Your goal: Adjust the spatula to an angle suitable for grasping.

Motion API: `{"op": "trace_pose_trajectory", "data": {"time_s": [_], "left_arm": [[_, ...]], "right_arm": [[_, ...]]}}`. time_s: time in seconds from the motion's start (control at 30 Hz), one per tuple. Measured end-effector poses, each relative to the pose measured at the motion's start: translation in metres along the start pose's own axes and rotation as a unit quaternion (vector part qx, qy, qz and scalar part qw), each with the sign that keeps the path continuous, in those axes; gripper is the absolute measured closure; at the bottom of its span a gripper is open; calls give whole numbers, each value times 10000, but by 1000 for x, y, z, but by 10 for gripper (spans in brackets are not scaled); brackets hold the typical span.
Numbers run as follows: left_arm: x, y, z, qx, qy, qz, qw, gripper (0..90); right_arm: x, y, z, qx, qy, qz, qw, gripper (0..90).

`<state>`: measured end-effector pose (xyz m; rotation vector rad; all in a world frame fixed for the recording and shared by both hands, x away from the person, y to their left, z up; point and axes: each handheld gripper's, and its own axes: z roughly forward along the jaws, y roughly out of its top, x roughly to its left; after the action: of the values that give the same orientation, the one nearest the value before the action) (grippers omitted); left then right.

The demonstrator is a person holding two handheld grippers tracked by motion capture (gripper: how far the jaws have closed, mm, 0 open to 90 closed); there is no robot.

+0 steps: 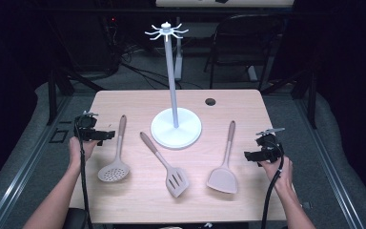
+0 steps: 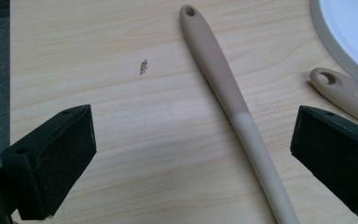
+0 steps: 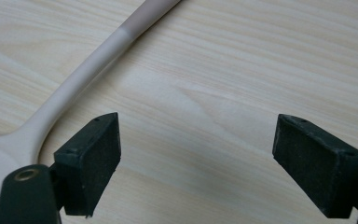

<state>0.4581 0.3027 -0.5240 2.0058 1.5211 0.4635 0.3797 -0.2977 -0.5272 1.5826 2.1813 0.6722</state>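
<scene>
Pale wood surface [image 1: 138, 102], three taupe-handled utensils laid out before a white hook stand [image 1: 175, 128]. High view: skimmer [image 1: 116, 155] at left, slotted turner [image 1: 166, 165] in the middle, solid turner [image 1: 225, 161] at right, all flat, handles pointing away from the person. Left tool [image 1: 106, 136] hovers just beside the skimmer's handle; right tool [image 1: 249, 156] sits near the solid turner, apart from it. Neither holds anything.

Left gripper view: left tool [image 2: 193, 149] spread wide, nothing pinched. Skimmer handle [image 2: 230, 100] runs between the jaws on the surface below, hang-hole at its far end. Second handle [image 2: 342, 93] and the stand's base rim [image 2: 335, 37] at right.

Right gripper view: right tool [image 3: 196, 158] spread, bare wood between the jaws. Solid turner's handle [image 3: 84, 74] lies off to the left, outside them.

Judgement: skimmer looks light and stiff, handle smooth and rounded, likely a bit slippery and prone to rolling in the grip. Best taken across the handle at mid-length, leaving the hole end free for a hook.
</scene>
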Motion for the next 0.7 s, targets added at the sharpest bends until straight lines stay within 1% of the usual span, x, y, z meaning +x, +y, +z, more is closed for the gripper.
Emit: {"op": "trace_pose_trajectory", "data": {"time_s": [0.03,0.1,0.13,0.17,0.23,0.27,0.37,0.4,0.5,0.63,0.7], "left_arm": [[-2,0,-1,-30,-25,-3,10000,0],[-4,0,-2,-30,-51,15,10000,0],[-4,0,-2,-30,-51,15,10000,0],[-5,1,-1,-26,-53,46,10000,0],[-7,1,-1,-4,-78,65,9999,0],[-8,1,-1,3,-91,74,9999,0],[-9,1,0,50,-127,127,9998,0],[-10,1,0,13,-91,117,9999,1],[-11,2,-1,-5,-94,134,9999,0],[-12,2,-1,4,-112,165,9998,1],[-13,2,-1,-41,-89,184,9998,1]], "right_arm": [[1,0,0,62,15,-23,10000,154],[3,0,0,53,101,10,9999,160],[3,0,0,53,101,10,9999,160],[6,1,-1,55,210,19,9998,166],[7,2,-1,83,241,10,9997,168],[12,3,-1,79,295,11,9995,175],[17,5,-1,111,386,3,9992,182],[19,6,0,123,438,6,9990,186],[26,8,1,131,460,-17,9989,196],[37,12,6,236,586,52,9980,216],[43,15,9,314,817,197,9960,225]]}}
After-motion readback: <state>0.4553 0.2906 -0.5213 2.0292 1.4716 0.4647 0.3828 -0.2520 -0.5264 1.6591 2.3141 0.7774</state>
